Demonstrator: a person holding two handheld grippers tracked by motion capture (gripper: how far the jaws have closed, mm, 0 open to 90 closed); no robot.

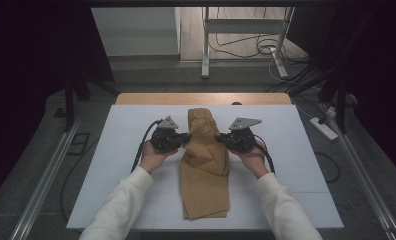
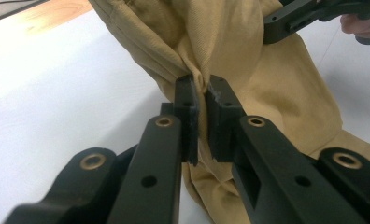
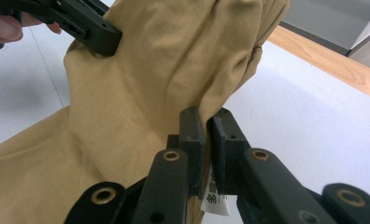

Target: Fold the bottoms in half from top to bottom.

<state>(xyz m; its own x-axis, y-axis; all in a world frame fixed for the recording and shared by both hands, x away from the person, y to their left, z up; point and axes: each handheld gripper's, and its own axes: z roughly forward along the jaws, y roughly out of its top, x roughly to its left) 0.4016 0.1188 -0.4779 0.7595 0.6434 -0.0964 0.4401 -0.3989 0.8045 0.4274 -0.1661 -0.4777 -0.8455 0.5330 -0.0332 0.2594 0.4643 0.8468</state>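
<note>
We find the high view dim overall: the white table (image 1: 136, 150) is the brightest area, evenly lit from above, while the surroundings at nine and three o'clock fall into near black. Shadows on the table are soft and faint. The tan cloth (image 1: 204, 165) reads muted, with slight grain. No glare noted there. In the left gripper view we record bright, washed-out white at nine o'clock; the near arms of the left gripper (image 2: 202, 109) at six o'clock are soft, the cloth folds sharp. In the right gripper view the right gripper (image 3: 205, 126) is likewise soft at six o'clock, and the background at one o'clock is blurred
</note>
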